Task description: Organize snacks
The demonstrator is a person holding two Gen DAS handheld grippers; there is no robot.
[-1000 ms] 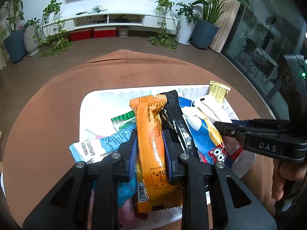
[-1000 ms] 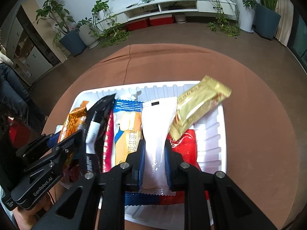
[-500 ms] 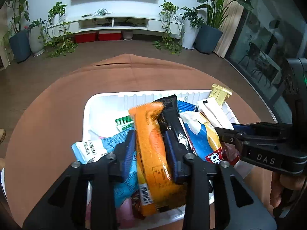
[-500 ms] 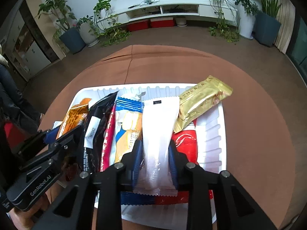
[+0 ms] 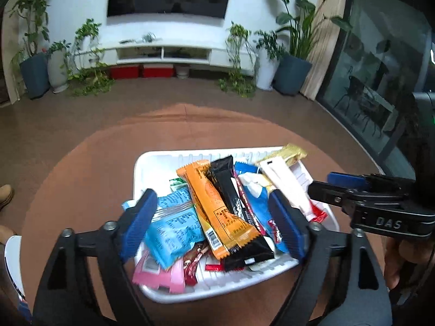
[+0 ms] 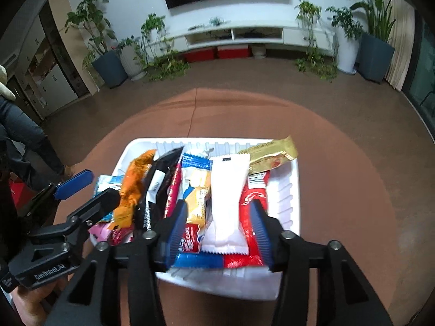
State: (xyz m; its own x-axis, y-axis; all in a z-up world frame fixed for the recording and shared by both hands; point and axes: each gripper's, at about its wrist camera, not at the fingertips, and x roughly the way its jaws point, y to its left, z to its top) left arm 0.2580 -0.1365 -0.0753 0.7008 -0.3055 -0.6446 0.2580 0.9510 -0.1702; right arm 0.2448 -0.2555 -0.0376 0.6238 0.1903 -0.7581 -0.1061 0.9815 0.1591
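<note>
Both grippers' jaws gape wide over the tray point(image 5: 152, 160); only the left view shows the pink packet point(image 5: 160, 274).

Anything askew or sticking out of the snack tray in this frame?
Yes. The gold packet lies tilted across the far right corner of the white tray, its end overhanging the rim. The other snacks lie overlapping; nothing is spilled on the brown cloth. Both grippers are open.
</note>
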